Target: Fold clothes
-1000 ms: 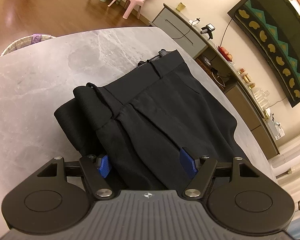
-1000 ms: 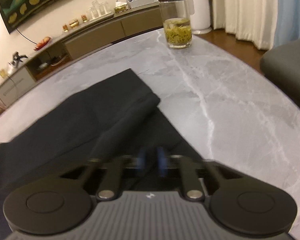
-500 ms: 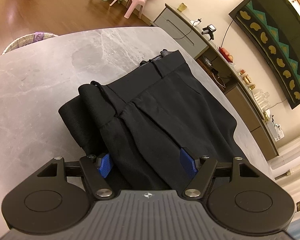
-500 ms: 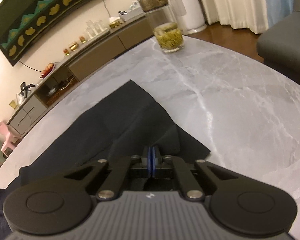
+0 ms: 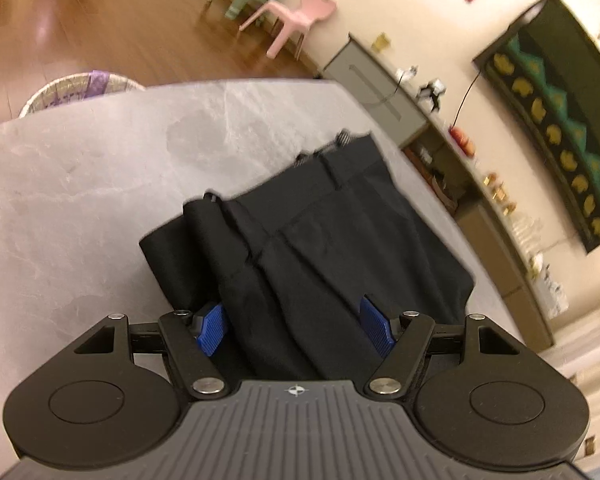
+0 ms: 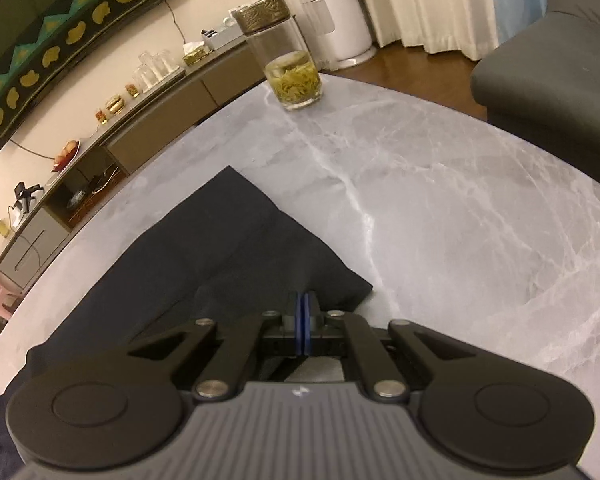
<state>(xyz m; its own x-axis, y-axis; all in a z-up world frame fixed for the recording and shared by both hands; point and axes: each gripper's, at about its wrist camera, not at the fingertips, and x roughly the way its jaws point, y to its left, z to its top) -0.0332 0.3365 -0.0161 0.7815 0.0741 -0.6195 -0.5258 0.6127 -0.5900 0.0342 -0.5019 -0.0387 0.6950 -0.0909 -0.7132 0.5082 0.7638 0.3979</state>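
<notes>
- Tongs first: the left gripper (image 5: 294,330) stands wide apart, its blue pads (image 5: 210,328) straddling a bunched ridge of the black trousers (image 5: 320,240); whether the pads press the cloth I cannot tell, though the fabric fills most of the gap.
- The right gripper (image 6: 304,320) has its blue pads brought fully together, right at the cloth's lifted edge; it appears to pinch a thin layer of fabric, but the pinch point itself is hidden behind the pads.
- Trousers lie on the grey marble table (image 6: 440,200), the waistband end (image 5: 340,156) pointing away in the left view, a flat hem corner (image 6: 236,184) in the right view.
- Doing this fold well, by my judgement: keep the right pinch firm, carry the edge low and evenly over the rest, and let the left side hold the bulk steady so the layers do not drag or skew.
- Only the left view shows the waistband, its belt loops, and a pink chair (image 5: 296,16) beyond the table.
- Only the right view shows the flat leg end and a lidded glass jar (image 6: 288,56) standing well apart from the cloth.
</notes>
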